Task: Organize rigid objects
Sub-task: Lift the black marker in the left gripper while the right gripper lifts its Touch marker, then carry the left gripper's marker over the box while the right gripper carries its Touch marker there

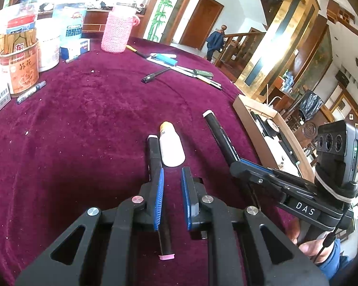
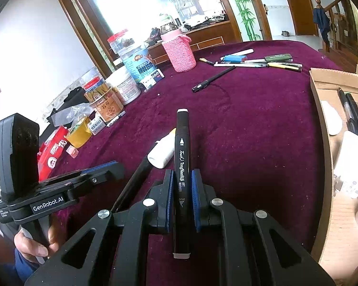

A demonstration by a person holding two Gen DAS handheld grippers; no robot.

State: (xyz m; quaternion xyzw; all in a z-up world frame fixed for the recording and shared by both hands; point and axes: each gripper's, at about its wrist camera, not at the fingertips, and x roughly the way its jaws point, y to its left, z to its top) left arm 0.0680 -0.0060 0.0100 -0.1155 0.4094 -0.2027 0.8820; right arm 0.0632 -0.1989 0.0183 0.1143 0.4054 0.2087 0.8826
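**Status at this moment**

1. Right gripper (image 2: 181, 174): clenched on the black art marker (image 2: 181, 147). The pads bear on the middle of the barrel, with a length of marker projecting past each side of the grip. A mid-barrel hold probably keeps the marker balanced and stops it pivoting during transport. The marker is clear of the bench (image 1: 83, 131) and its pale tip points to the far side.

2. Left gripper (image 1: 173, 169): jaws drawn in to their narrowest. A second marker (image 1: 153, 152), black with a pink end cap, runs along the left pad and passes under the gripper. A strip of cloth shows between the pads, so a firm clamp on this marker cannot be confirmed.

3. A small white bottle (image 1: 170, 147) with an orange cap lies on the cloth just beyond the left gripper, beside the second marker. It is not held.

4. Cardboard box (image 2: 322, 119): stands at the right edge of the bench and already holds dark pens and white items. It is judged to be the collection point.

5. Loose pens (image 2: 257, 64) lie in a cluster at the far side, with a single black pen (image 2: 212, 77) nearer. These remain to be sorted.

6. Jars and a pink knitted holder (image 2: 179, 52) stand at the far left, well apart from the work area.
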